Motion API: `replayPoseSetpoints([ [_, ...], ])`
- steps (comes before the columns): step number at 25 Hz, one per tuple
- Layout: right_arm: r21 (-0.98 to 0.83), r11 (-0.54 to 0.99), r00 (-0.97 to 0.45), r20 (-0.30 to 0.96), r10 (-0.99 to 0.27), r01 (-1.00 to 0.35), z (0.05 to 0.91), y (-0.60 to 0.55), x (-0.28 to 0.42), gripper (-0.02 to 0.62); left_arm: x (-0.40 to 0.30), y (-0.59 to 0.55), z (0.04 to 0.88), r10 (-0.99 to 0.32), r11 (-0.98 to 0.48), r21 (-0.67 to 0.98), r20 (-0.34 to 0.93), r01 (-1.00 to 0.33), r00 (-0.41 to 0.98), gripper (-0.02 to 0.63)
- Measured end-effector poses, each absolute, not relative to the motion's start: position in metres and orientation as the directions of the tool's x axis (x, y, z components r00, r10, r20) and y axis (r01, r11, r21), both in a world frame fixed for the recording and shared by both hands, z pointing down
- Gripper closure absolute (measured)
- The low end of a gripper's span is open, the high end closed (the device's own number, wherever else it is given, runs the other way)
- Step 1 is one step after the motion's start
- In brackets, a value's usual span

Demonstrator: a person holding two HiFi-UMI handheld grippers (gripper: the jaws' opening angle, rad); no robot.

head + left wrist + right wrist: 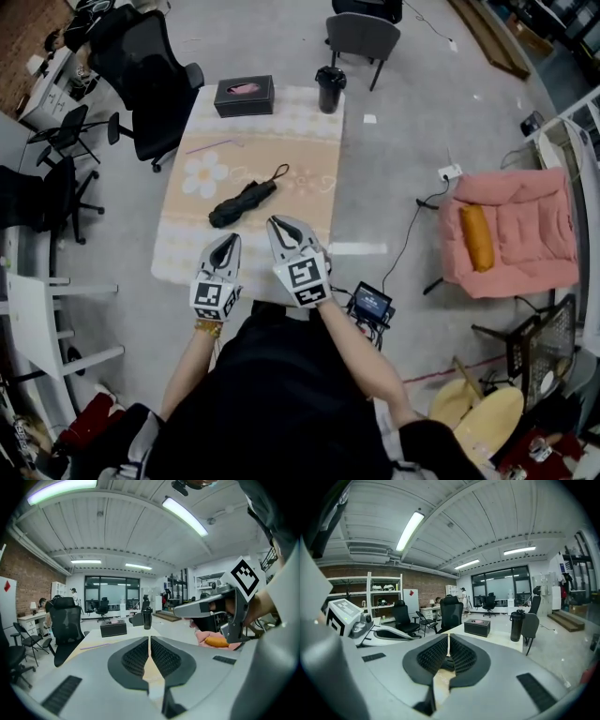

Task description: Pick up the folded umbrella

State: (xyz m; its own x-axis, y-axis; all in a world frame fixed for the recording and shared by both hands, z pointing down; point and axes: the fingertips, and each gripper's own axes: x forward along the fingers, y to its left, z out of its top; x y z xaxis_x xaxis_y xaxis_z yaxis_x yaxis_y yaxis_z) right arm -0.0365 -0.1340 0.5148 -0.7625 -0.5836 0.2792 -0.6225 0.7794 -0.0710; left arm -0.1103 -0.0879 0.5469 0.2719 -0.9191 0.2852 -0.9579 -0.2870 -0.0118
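Folded umbrella (242, 203) on table (183, 246), left tongs (229, 240) and right tongs (279, 225) side by side, pressed together, empty

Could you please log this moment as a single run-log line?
phase: pre-grasp | left gripper: shut, empty | right gripper: shut, empty | black folded umbrella: lying on floral beige table, untouched

Even, fairly bright indoor light comes from long ceiling tubes (185, 516), which burn out to white in both gripper views. Those views bend strongly and go black at the corners. The head view is duller, with faint shadows and a pale glare patch on the floor (357, 248)
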Motion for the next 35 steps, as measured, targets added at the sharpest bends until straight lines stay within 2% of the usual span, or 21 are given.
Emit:
replayPoseSetpoints([
  [11,-0.013,0.772,-0.722,0.362,-0.589,-0.636,0.543,-0.139,-0.074,0.577,-0.175,-0.123,0.594,-0.860,-0.372,-0.018,0.383,-0.928,0.337,0.581],
  [25,0.041,0.775,-0.691,0.425,-0.585,-0.631,0.566,-0.147,-0.098,0.577,-0.205,-0.165,0.652,-0.765,-0.534,-0.128,0.494,-0.836,0.413,0.578],
  [26,0.039,0.776,-0.691,0.429,-0.582,-0.629,0.568,-0.147,-0.099,0.577,-0.207,-0.169,0.656,-0.758,-0.540,-0.128,0.503,-0.832,0.415,0.572],
  [29,0.037,0.777,-0.691,0.432,-0.579,-0.628,0.571,-0.147,-0.102,0.577,-0.209,-0.177,0.668,-0.733,-0.563,-0.121,0.531,-0.818,0.426,0.499],
  [35,0.044,0.768,-0.679,0.436,-0.591,-0.639,0.571,-0.155,-0.097,0.577,-0.204,-0.184,0.697,-0.656,-0.621,-0.093,0.605,-0.778,0.452,0.413],
])
